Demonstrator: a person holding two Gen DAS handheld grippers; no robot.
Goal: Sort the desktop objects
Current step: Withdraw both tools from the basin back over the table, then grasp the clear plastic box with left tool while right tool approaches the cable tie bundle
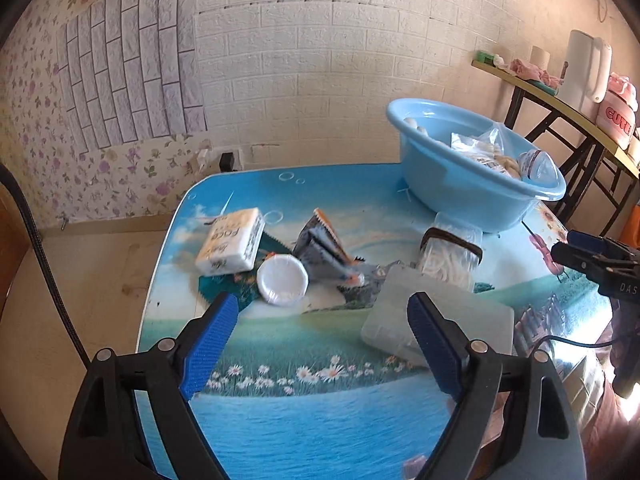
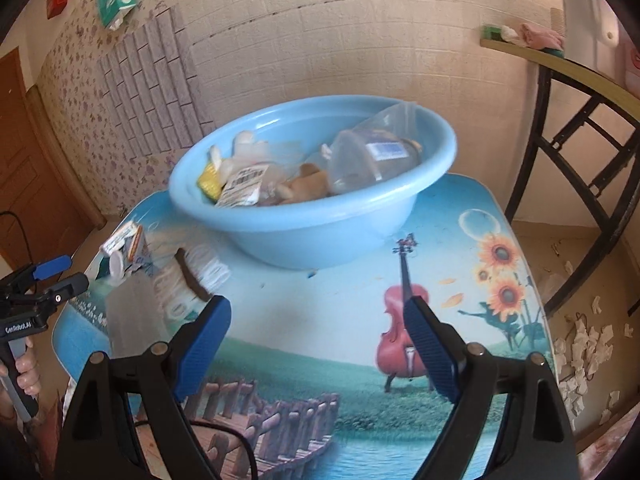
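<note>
Both claws, the left gripper and right gripper, gape wide, holding nothing, above the table's bare near edge. One blue basin fills the far right corner; five loose items lie near the left edge, including one tissue pack and one white lid.

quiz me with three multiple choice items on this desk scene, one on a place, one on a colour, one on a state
1. Where is the clear bottle?
A. in the basin
B. on the floor
C. in the left gripper

2. What colour is the basin?
A. red
B. light blue
C. black

3. How is the left gripper?
A. shut on the tissue pack
B. shut on nothing
C. open

Answers: 1 A, it lies among items inside the basin. 2 B, its rim and wall are light blue. 3 C, its blue fingers stand wide apart, holding nothing.
</note>
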